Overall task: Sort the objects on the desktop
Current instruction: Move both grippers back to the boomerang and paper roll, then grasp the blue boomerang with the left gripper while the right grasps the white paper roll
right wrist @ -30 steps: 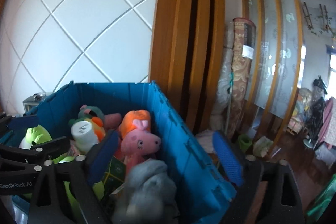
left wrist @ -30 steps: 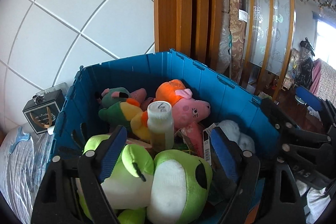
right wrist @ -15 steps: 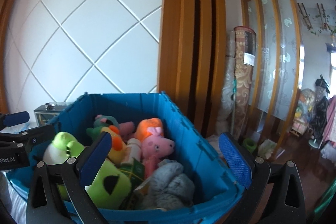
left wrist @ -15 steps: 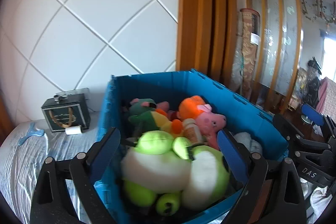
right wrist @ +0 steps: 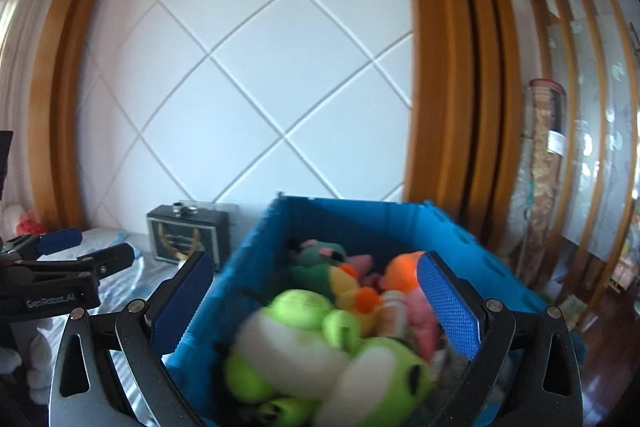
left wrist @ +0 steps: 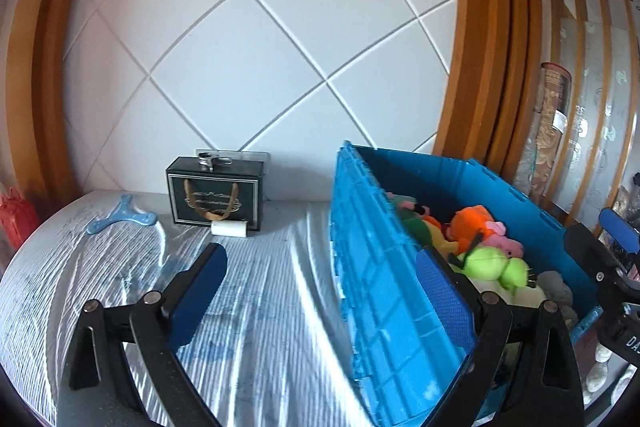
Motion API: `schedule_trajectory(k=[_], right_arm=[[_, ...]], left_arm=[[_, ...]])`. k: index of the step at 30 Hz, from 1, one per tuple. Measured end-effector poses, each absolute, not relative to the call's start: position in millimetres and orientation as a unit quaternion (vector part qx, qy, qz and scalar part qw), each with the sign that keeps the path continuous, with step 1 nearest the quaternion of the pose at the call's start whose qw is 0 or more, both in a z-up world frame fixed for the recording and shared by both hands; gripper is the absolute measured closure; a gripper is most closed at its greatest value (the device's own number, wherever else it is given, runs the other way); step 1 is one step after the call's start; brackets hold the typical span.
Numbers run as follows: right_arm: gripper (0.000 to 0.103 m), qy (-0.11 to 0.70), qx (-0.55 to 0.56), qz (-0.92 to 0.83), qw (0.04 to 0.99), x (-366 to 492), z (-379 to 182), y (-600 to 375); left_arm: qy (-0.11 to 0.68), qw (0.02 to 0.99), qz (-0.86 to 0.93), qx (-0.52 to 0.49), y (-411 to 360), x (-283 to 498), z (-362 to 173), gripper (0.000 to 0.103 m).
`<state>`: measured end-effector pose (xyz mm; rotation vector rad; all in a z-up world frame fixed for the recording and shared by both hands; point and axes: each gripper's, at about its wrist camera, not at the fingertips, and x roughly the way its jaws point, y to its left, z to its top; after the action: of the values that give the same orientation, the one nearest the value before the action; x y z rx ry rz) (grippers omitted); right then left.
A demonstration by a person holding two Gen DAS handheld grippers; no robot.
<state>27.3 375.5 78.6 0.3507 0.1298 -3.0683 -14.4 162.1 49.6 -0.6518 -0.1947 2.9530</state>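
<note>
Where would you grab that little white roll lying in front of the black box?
Grip the white roll across its round middle, coming from above and the near side. It lies on its side on the table, and the black gift box close behind blocks the far side. Both ends look free.

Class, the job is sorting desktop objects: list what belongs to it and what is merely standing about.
Job:
blue plastic crate
green frog plush toy
pink pig plush toy
black gift box
white roll
light blue three-armed plastic piece

Standing about:
rolled patterned carpet
wooden slatted screen

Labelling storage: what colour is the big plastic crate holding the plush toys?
Blue; the big plastic crate shows best in the left wrist view.
</note>
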Motion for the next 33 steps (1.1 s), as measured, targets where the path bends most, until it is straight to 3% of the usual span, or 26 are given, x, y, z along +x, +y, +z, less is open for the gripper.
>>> schedule_trajectory(k=[17, 26, 33], right_arm=[[0.0, 0.049, 0.188, -0.978, 0.077, -57, 48, 143], [0.0, 0.036, 0.287, -0.956, 0.046, -146, -9, 111], [0.0, 0.027, 0.358, -0.933, 0.012, -232, -64, 109]], left_arm=[[-0.097, -0.049, 0.946, -0.305, -107, -74, -32, 0.006], [-0.111, -0.095, 0.917, -0.371, -233, -142, -99, 0.006], [-0.097, -0.123, 0.896, -0.415, -323, -239, -153, 0.006]])
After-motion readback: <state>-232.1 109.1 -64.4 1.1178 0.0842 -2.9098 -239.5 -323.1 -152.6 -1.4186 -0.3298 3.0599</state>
